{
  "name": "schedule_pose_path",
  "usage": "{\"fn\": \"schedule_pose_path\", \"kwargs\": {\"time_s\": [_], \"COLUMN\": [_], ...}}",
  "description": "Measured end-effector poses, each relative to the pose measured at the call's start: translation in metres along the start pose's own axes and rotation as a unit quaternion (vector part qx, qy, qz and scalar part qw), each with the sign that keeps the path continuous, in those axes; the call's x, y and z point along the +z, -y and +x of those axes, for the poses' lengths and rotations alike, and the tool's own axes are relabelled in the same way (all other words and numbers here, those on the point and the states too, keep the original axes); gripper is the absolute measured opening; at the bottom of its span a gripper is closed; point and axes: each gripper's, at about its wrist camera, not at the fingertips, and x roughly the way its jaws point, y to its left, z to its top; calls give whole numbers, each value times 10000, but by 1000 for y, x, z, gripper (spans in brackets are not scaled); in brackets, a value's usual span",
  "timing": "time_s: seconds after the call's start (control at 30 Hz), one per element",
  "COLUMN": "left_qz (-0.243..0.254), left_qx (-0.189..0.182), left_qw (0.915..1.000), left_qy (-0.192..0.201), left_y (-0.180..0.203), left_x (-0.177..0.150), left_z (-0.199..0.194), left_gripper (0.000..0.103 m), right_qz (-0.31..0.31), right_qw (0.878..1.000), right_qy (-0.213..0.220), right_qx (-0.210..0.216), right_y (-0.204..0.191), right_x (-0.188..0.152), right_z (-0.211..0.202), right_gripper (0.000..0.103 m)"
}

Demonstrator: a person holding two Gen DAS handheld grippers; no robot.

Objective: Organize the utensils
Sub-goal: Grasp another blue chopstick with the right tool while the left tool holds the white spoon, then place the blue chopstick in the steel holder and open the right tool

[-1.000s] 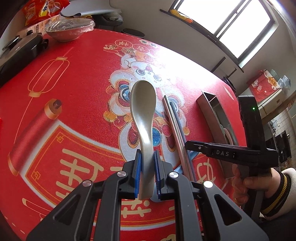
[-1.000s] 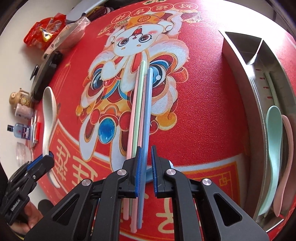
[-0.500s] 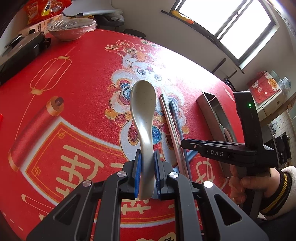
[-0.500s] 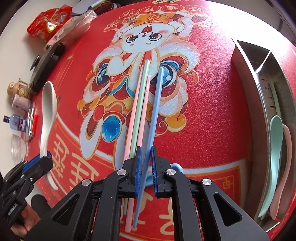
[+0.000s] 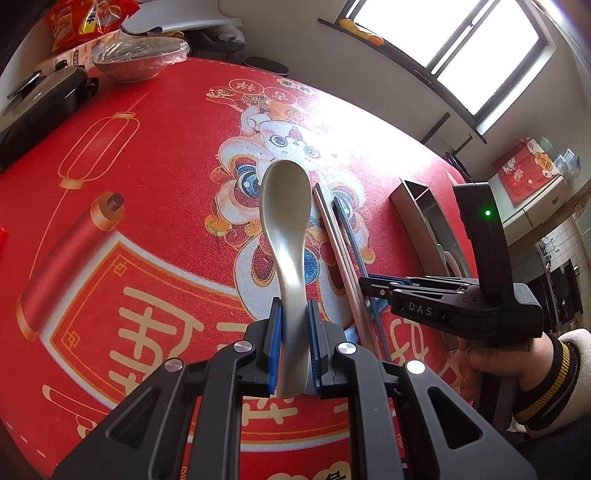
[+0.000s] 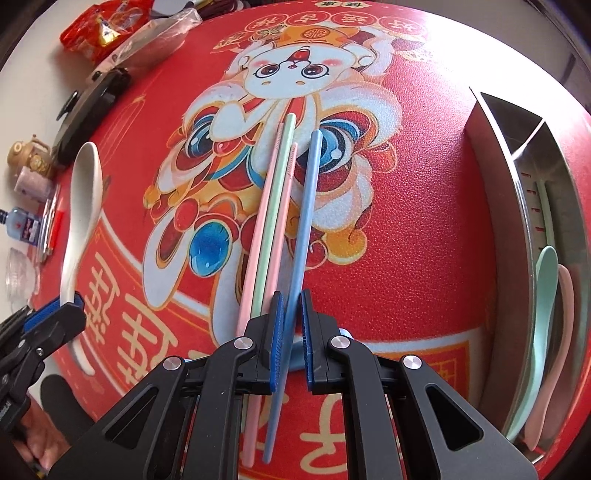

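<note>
Daylight from a wide window (image 5: 450, 48) washes over a round table covered by a red festive cloth (image 5: 147, 155) printed with a cartoon lion dancer, a lantern, a scroll and gold characters. Along the far edge sit a dark lidded cooker (image 5: 40, 99), a film-covered bowl (image 5: 138, 61) and a red snack bag (image 5: 79, 24). At the cloth's right side lies a long steel utensil tray (image 6: 532, 206) with a divider near its far end; a mint spoon (image 6: 545, 295) and a pink spoon (image 6: 563, 321) rest inside it, bowls away from the camera, lying along the tray. On the lion print, two pink chopsticks (image 6: 258, 243) and a mint chopstick (image 6: 275, 221) lie side by side, long axes running away from the grippers, narrow tips far. The blue chopstick (image 6: 303, 229) angles slightly off from them, its tip veering right, and the right gripper (image 6: 291, 332) pinches it near the thick end, jaws nearly together. The left gripper (image 5: 295, 347) clamps the handle of a white spoon (image 5: 286, 221), which rises clear of the cloth with its bowl pointing up and away.
</note>
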Motion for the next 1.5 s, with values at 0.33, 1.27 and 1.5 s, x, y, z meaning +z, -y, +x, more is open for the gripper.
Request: {"fn": "schedule_pose_path", "kwargs": {"time_s": [0.33,1.27,1.5], "left_qz": [23,585,524], "left_qx": [-17,-323,-217], "left_qw": [10000,9977,9984], "left_qy": [1,-81,-65], "left_y": [3,69,78], "left_x": [3,16,11], "left_z": [2,26,23], "left_gripper": [13,13,13], "right_qz": [-131,1348,869], "right_qw": [9996,9819,9897], "right_qy": [263,1333,1139], "right_qx": [-3,25,80], "right_y": [4,149,148], "right_x": [-2,-52,-46], "right_z": [-8,-78,-67], "right_gripper": [6,6,6]}}
